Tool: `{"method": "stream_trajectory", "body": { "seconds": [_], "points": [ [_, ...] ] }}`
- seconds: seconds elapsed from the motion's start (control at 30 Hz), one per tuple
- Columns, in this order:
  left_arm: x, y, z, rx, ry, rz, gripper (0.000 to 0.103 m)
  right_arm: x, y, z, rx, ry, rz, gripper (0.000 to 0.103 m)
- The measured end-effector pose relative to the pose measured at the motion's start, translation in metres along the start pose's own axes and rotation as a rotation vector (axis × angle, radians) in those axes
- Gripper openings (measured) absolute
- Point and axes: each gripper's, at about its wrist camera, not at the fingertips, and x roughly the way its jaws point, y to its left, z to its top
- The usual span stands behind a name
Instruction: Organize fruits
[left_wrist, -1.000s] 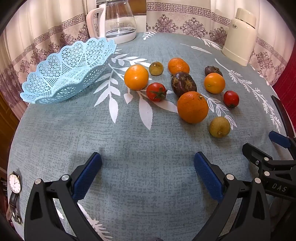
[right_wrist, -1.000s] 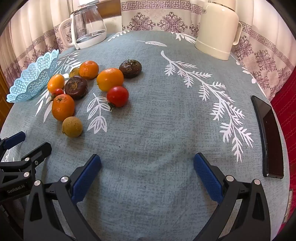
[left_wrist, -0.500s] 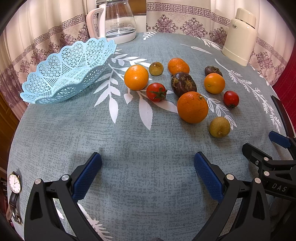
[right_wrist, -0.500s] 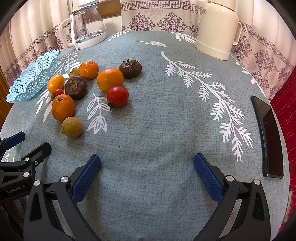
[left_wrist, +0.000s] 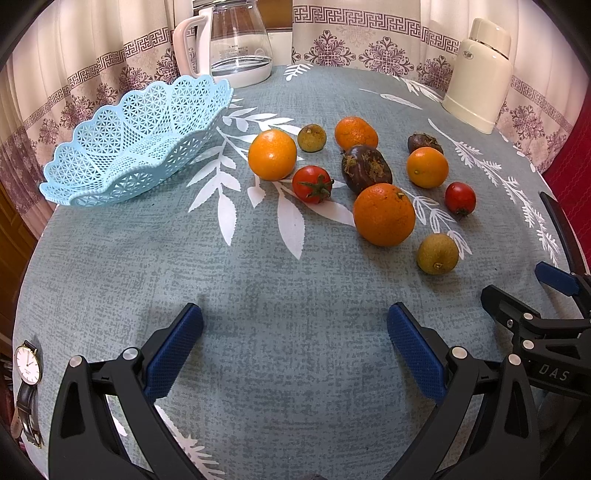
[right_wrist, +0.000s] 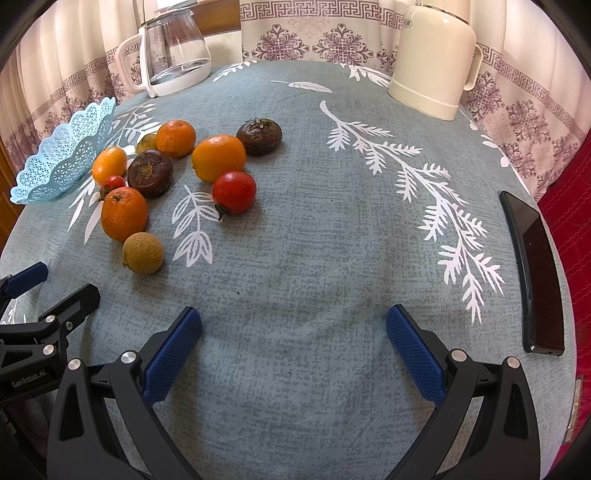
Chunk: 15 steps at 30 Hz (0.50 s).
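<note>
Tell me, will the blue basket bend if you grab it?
Probably a bit. The basket is thin lattice plastic full of holes, so its rim may flex when squeezed. It looks empty, so likely light. It sits flat on the table, so tipping seems unlikely.

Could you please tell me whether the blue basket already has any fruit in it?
Empty. The blue basket shows only bare lattice inside in the left wrist view; every fruit, such as the nearest orange, lies on the tablecloth.

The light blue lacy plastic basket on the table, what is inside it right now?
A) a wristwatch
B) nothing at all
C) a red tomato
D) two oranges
B: the light blue lacy plastic basket shows only its own bare lattice inside, while the fruits, such as the big orange and the red tomato, all lie on the tablecloth beside it.
</note>
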Motion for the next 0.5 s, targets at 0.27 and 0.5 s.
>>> {"method": "stream_trajectory", "body": {
  "seconds": [0.27, 0.5],
  "points": [
    [0.0003, -0.0003, -0.0003, -0.002, -0.002, -0.002, 0.101, -0.0001, 0.0004, 0.0001, 0.0, 0.0, 0.0, 0.098],
    [0.0, 0.0004, -0.0008, -0.003, -0.002, -0.004, 0.101, -0.0001, 0.0005, 0.0002, -0.001, 0.0, 0.0, 0.098]
  ]
}}
